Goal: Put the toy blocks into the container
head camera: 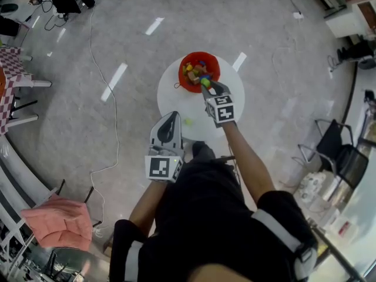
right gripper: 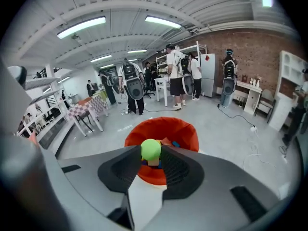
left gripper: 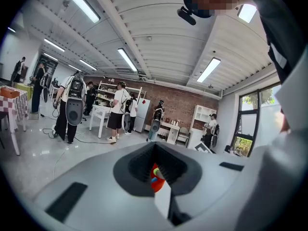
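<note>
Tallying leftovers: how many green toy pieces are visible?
2. One green ball is clamped in the right gripper by the red container; one green piece lies loose on the white table. Others may be buried inside it.

The grey left gripper (left gripper: 155,153) hides nearly all of the round red container (left gripper: 153,182), leaving 1 sliver in the gap between its jaws. The round green toy ball (right gripper: 150,148) held by the right gripper (right gripper: 151,154) covers most of the coloured toy blocks (right gripper: 166,141). From the head view, 1 small yellow-green thing (head camera: 188,121) on the round white table (head camera: 170,96) is too small to identify.
</note>
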`<state>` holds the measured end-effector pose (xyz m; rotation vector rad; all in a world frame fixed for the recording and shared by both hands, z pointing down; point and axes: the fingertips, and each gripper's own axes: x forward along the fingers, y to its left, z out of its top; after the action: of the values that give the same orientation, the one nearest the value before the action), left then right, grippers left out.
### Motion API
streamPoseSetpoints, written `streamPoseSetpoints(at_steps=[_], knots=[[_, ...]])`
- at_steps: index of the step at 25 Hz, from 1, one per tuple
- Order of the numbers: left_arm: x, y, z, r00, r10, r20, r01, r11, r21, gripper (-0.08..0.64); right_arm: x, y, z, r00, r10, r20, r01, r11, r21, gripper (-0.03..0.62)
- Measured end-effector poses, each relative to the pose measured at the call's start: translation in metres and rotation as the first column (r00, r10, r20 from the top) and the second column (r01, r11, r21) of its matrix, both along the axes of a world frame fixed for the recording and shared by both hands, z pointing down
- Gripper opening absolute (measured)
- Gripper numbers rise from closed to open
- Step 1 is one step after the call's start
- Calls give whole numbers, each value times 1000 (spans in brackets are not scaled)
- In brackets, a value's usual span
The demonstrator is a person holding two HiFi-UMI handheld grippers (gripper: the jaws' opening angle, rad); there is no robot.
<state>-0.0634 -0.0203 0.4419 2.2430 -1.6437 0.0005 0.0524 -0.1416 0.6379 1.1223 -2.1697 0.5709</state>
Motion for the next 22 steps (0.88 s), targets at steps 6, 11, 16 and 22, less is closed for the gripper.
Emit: streamPoseSetpoints(at_steps=[6,11,16,22], knots=[[-3,6,8,1000,2,13,-2,1000,-20,-12,-1,-2,30,997,36,-73,-44,992,-116,123],[-4,2,9,1000,-2,-5,1,1000,-22,-12,0,2,33,997,40,-73,-48,992,-114,123],[-1,3,3,1000,2,-17,-2,1000,-9,-12,2,11,16,998,44,-34,-46,998,-51,122],[-4,2,-1,1000,-5,-25,5,1000,-1,-12,3,43,-4,999,44,9,-44,999,15,17]])
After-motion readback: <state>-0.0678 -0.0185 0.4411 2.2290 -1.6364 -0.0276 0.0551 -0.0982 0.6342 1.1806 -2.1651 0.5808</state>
